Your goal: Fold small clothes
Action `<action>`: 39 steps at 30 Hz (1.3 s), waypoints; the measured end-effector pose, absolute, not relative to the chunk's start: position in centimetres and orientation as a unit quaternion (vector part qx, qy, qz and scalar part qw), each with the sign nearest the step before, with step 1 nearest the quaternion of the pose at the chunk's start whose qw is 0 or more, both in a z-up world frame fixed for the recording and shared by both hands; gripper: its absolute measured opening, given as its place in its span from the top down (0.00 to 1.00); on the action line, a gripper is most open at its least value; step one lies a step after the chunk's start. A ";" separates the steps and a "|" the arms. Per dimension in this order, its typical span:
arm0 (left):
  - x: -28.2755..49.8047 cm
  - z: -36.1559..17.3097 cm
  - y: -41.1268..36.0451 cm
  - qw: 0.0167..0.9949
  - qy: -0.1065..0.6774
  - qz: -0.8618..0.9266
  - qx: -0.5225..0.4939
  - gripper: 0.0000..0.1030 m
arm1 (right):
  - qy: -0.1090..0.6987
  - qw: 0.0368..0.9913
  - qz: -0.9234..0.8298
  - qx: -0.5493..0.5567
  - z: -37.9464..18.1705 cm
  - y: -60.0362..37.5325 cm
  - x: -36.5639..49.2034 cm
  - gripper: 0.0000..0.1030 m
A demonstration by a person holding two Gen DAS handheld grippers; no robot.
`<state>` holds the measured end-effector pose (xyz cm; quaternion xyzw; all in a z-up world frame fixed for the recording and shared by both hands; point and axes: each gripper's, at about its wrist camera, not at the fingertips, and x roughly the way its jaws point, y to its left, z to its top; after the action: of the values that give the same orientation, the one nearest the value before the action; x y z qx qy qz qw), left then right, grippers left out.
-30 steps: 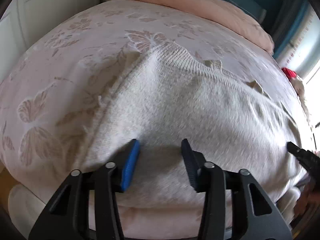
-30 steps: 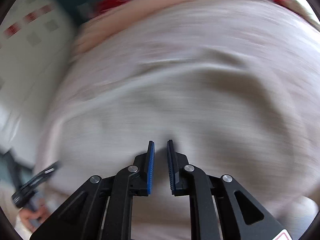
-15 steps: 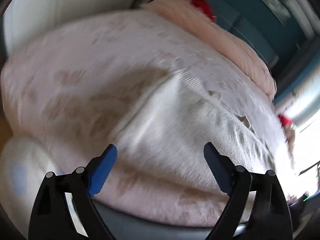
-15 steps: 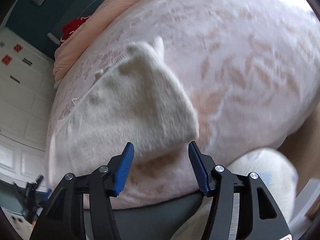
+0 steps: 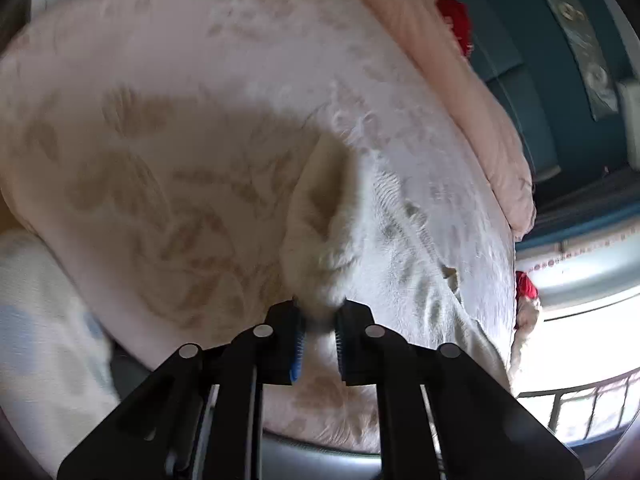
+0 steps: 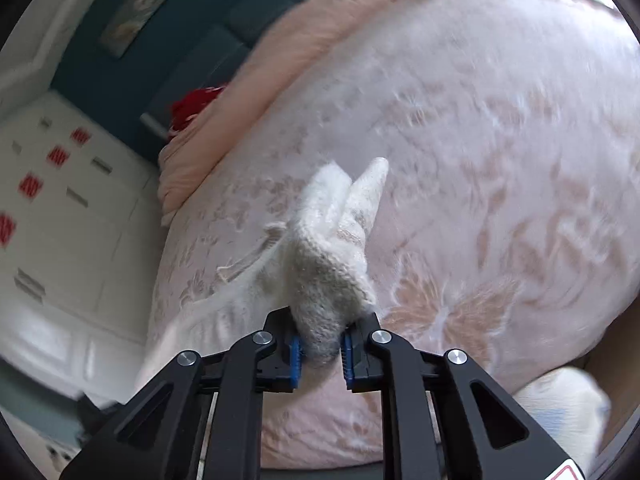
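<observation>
Two corners of a cream knit garment point(image 5: 360, 236) are pinched, so the lifting step of a fold is judged to be in hand. In the left wrist view, the left hand-held gripper point(image 5: 318, 340) is closed narrowly on a bunched corner at lower centre, while the rest of the knit is spread on the bed point(image 5: 160, 140) toward the right. A quilt point(image 5: 460, 92) is heaped at upper right.

In the right wrist view, the right hand-held gripper point(image 6: 320, 354) is clamped on another bunched corner at centre. Open bedspread is seen at upper right; both corners are best carried there evenly, clear of the bed's lower edge.
</observation>
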<state>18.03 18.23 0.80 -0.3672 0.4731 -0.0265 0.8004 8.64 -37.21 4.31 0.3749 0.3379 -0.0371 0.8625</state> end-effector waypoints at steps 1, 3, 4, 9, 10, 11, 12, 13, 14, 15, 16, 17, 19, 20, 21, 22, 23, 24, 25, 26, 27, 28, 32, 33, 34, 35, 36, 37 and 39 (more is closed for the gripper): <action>17.3 1.0 18.4 0.806 0.478 -0.016 -0.350 0.90 | 0.346 0.863 -0.044 0.366 4.0 -37.2 8.2 0.87; 17.1 -0.6 18.8 0.799 0.500 0.000 -0.333 0.90 | 0.390 0.847 -0.073 0.354 0.8 -38.0 7.7 0.86; 16.9 -2.1 18.9 0.792 0.514 0.009 -0.330 0.90 | 0.433 0.824 -0.088 0.355 -2.3 -38.5 7.8 0.85; 15.8 -5.7 18.0 0.804 0.520 0.023 -0.289 0.79 | 0.428 0.821 -0.131 0.356 -2.4 -38.6 5.2 0.63; 15.4 -5.2 17.6 0.819 0.511 0.023 -0.261 0.71 | 0.424 0.832 -0.144 0.328 -1.3 -38.4 5.1 0.61; 15.4 -4.9 17.4 0.828 0.505 0.023 -0.242 0.67 | 0.417 0.845 -0.158 0.295 0.1 -38.0 5.0 0.59; 15.4 -4.7 17.0 0.839 0.498 0.026 -0.218 0.58 | 0.403 0.860 -0.173 0.261 2.0 -37.4 4.9 0.57; 15.3 -4.6 16.9 0.845 0.493 0.029 -0.205 0.49 | 0.388 0.872 -0.174 0.244 3.4 -36.7 5.0 0.55; 15.5 -4.4 17.0 0.847 0.489 0.029 -0.206 0.46 | 0.380 0.878 -0.165 0.239 4.1 -36.3 5.2 0.55; 15.3 -4.4 17.3 0.848 0.483 0.026 -0.214 0.42 | 0.377 0.885 -0.135 0.238 4.9 -35.2 6.2 0.55; 15.1 -4.6 17.4 0.849 0.478 0.024 -0.224 0.39 | 0.384 0.887 -0.103 0.234 5.3 -33.9 7.4 0.55; 14.9 -4.8 17.2 0.849 0.475 0.024 -0.231 0.37 | 0.391 0.889 -0.069 0.228 5.6 -32.3 8.6 0.55; 14.4 -5.5 17.4 0.851 0.475 0.029 -0.224 0.36 | 0.403 0.893 0.000 0.201 5.6 -27.8 12.0 0.55; 14.3 -5.5 17.3 0.855 0.470 0.027 -0.217 0.35 | 0.410 0.894 0.025 0.182 5.4 -25.6 13.7 0.60; 14.1 -5.3 17.2 0.859 0.466 0.028 -0.210 0.33 | 0.412 0.895 0.039 0.168 5.1 -24.1 14.9 0.61; 14.1 -5.1 17.1 0.863 0.462 0.032 -0.203 0.30 | 0.416 0.895 0.050 0.153 4.7 -22.4 16.2 0.65; 13.9 -5.1 17.2 0.865 0.460 0.034 -0.200 0.29 | 0.423 0.893 0.058 0.139 4.0 -20.7 18.0 0.69; 14.1 -5.3 17.1 0.867 0.457 0.035 -0.197 0.29 | 0.432 0.889 0.063 0.137 3.5 -19.8 19.5 0.72; 13.9 -5.4 17.2 0.867 0.456 0.035 -0.197 0.28 | 0.440 0.885 0.065 0.136 2.8 -18.9 20.7 0.74; 13.9 -5.6 17.4 0.865 0.457 0.035 -0.203 0.28 | 0.446 0.882 0.066 0.134 2.0 -18.0 21.9 0.74; 13.9 -5.7 17.5 0.864 0.458 0.034 -0.208 0.28 | 0.452 0.881 0.065 0.128 1.6 -17.3 22.8 0.74; 13.8 -5.7 17.6 0.863 0.457 0.033 -0.211 0.27 | 0.457 0.878 0.064 0.124 1.0 -16.8 23.2 0.76; 14.1 -5.8 17.5 0.865 0.455 0.031 -0.210 0.25 | 0.486 0.862 0.069 0.128 -1.2 -17.2 25.3 1.00; 14.2 -5.9 17.5 0.865 0.455 0.030 -0.210 0.24 | 0.472 0.870 0.057 0.132 -0.7 -17.8 25.1 1.00; 14.2 -5.9 17.5 0.865 0.455 0.030 -0.209 0.24 | 0.455 0.878 0.045 0.145 0.0 -18.6 24.7 1.00; 14.1 -5.8 17.4 0.866 0.454 0.029 -0.209 0.24 | 0.444 0.881 0.038 0.160 0.4 -19.2 24.4 1.00; 14.1 -5.9 17.4 0.866 0.454 0.029 -0.209 0.23 | 0.428 0.884 0.026 0.185 1.4 -20.7 23.6 1.00; 14.1 -5.9 17.5 0.866 0.453 0.027 -0.210 0.22 | 0.420 0.886 0.018 0.196 2.1 -21.6 23.0 1.00; 14.2 -5.9 17.3 0.866 0.452 0.027 -0.213 0.19 | 0.414 0.888 0.012 0.201 3.2 -23.2 21.2 0.97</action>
<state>14.23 17.32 -5.91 -0.2132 0.4525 0.0266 0.8655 21.18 -23.25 3.24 0.2009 0.4143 0.0115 0.8876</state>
